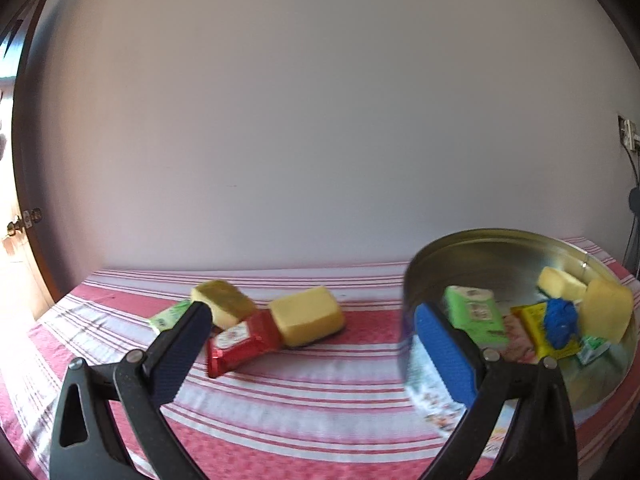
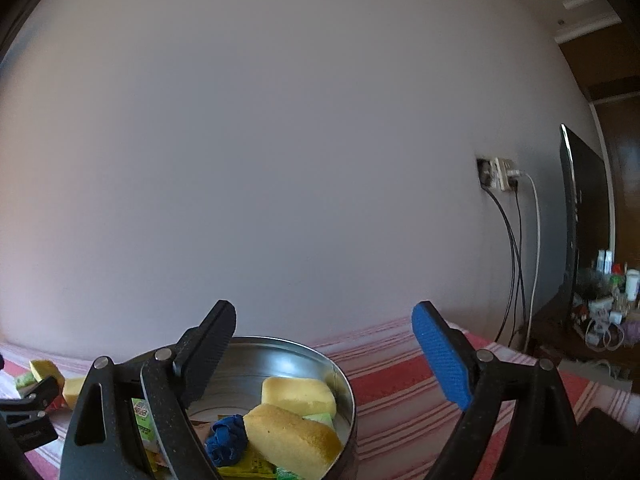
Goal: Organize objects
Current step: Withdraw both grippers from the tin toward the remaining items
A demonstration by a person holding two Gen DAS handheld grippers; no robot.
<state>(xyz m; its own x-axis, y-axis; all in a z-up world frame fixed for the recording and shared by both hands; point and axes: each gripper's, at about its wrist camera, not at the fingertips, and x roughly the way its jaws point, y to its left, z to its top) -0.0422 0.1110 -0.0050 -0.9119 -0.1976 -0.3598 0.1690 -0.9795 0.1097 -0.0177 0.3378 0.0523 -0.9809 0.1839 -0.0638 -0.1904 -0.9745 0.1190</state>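
A round metal tin (image 1: 480, 248) stands on the striped cloth at the right; it also shows in the right wrist view (image 2: 280, 346). Inside lie two yellow sponges (image 1: 604, 312), a green packet (image 1: 474, 314), a yellow packet (image 1: 532, 322) and a blue crumpled thing (image 1: 560, 322). On the cloth to the left lie a yellow sponge (image 1: 306, 316), a red packet (image 1: 240, 342), an olive-topped sponge (image 1: 222, 300) and a green packet (image 1: 170, 314). My left gripper (image 1: 316, 344) is open and empty above the cloth. My right gripper (image 2: 324, 356) is open and empty above the tin.
The red and white striped cloth (image 1: 300, 412) covers the table against a plain wall. A wall socket with cables (image 2: 502, 174) and a dark screen (image 2: 580, 216) are at the right. A door (image 1: 24, 216) is at the far left.
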